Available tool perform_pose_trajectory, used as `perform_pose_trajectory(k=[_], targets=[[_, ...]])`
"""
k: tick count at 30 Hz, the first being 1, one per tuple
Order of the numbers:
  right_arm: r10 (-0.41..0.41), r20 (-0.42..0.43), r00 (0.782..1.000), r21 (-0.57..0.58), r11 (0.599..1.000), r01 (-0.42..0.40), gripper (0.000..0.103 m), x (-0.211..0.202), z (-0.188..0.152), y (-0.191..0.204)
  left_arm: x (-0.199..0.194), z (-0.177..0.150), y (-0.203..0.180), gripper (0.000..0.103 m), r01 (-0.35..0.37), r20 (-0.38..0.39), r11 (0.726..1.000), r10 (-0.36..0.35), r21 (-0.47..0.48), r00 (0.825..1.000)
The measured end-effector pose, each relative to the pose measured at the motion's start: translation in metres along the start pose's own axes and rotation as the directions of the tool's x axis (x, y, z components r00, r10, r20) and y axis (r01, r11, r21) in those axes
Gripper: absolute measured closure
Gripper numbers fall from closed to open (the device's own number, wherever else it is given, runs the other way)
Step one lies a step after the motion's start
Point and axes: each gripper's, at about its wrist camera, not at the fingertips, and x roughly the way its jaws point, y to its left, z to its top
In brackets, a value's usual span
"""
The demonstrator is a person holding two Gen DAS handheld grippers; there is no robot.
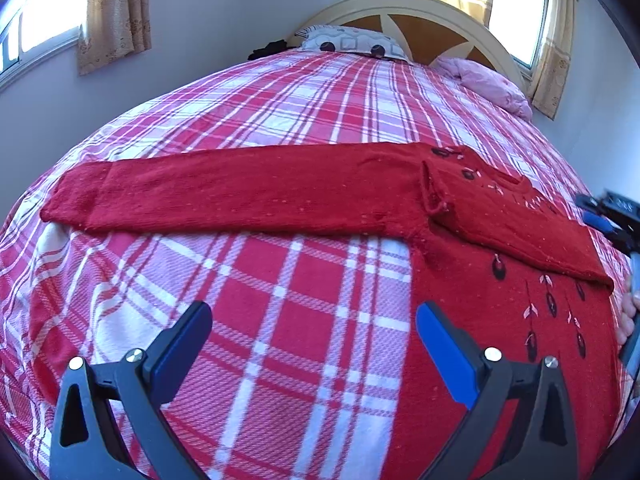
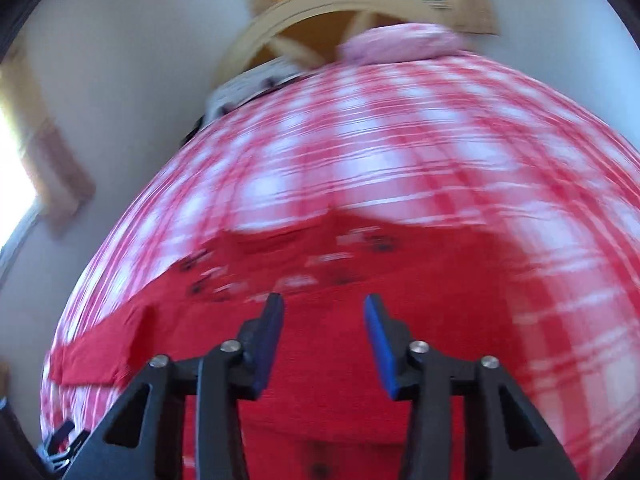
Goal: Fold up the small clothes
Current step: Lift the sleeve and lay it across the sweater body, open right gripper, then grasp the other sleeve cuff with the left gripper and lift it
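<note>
Red sweater point(image 2: 340, 360) smeared by blur, hem cropped

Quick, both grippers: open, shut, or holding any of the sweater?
Left gripper: open wide, empty, above the plaid bedspread.
Right gripper: open, empty, above the red sweater.

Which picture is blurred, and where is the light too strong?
Left wrist view: sharp, the red sweater clear, the windows washed out white, the bed bulging from the lens. Right wrist view: motion blur smears the sweater and bed; only the right gripper stays crisp.
</note>
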Motion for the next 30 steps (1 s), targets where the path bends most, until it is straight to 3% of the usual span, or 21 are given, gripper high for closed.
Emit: perform_pose_trajectory(k=[2,4,6,7,9,14,18,21,23,26,29,30], targets=[[-0.033,0.01,0.999,0.056,0.998,0.032,0.068,-0.003,0.004,-0.034,0.002,0.0,-0.007,0.0,0.003,-0.005,1.0,-0.003,0.009,1.0],[-0.04,-0.034,0.999,0.1,0.994,0.043,0.068,0.006,-0.001,-0.065,0.003,0.001,-0.016,0.0,0.006,-0.011,1.0,-0.005,0.018,1.0],[-0.035,-0.091,0.995,0.109,0.993,0.045,0.071,0.019,-0.012,-0.08,0.004,0.003,-0.026,0.0,0.014,-0.017,1.0,-0.014,0.023,1.0],[-0.021,-0.076,0.997,0.106,0.994,0.029,0.071,0.022,-0.019,-0.084,0.004,0.003,-0.029,0.0,0.018,-0.02,1.0,-0.017,0.024,1.0],[-0.017,-0.046,0.999,0.11,0.994,0.022,0.071,0.021,-0.02,-0.085,0.005,0.002,-0.036,0.0,0.014,-0.023,0.999,-0.013,0.033,1.0],[-0.091,-0.032,0.995,0.035,0.995,0.092,0.07,0.016,-0.027,-0.067,0.005,0.002,-0.035,0.0,-0.035,-0.02,0.998,0.036,0.05,0.999],[-0.1,-0.021,0.995,0.026,0.995,0.101,0.07,0.019,-0.029,-0.07,0.003,0.006,-0.01,0.0,-0.089,0.009,0.996,0.089,-0.022,0.996],[-0.088,-0.014,0.996,0.038,0.995,0.088,0.07,0.018,-0.031,-0.072,-0.003,0.014,0.031,0.0,-0.13,0.042,0.983,0.137,-0.13,0.99],[-0.08,-0.012,0.997,0.046,0.996,0.08,0.07,0.017,-0.031,-0.074,-0.004,0.018,0.059,0.0,-0.161,0.05,0.964,0.175,-0.211,0.983],[-0.08,-0.012,0.997,0.047,0.996,0.08,0.07,0.018,-0.032,-0.073,-0.005,0.024,0.11,0.0,-0.205,0.05,0.908,0.239,-0.365,0.97],[-0.089,-0.013,0.996,0.038,0.995,0.089,0.07,0.018,-0.032,-0.073,-0.007,0.029,0.168,0.003,-0.243,0.047,0.817,0.312,-0.523,0.949],[-0.094,-0.013,0.995,0.034,0.995,0.094,0.07,0.019,-0.032,-0.072,-0.008,0.029,0.178,0.004,-0.235,0.051,0.798,0.315,-0.554,0.948]])
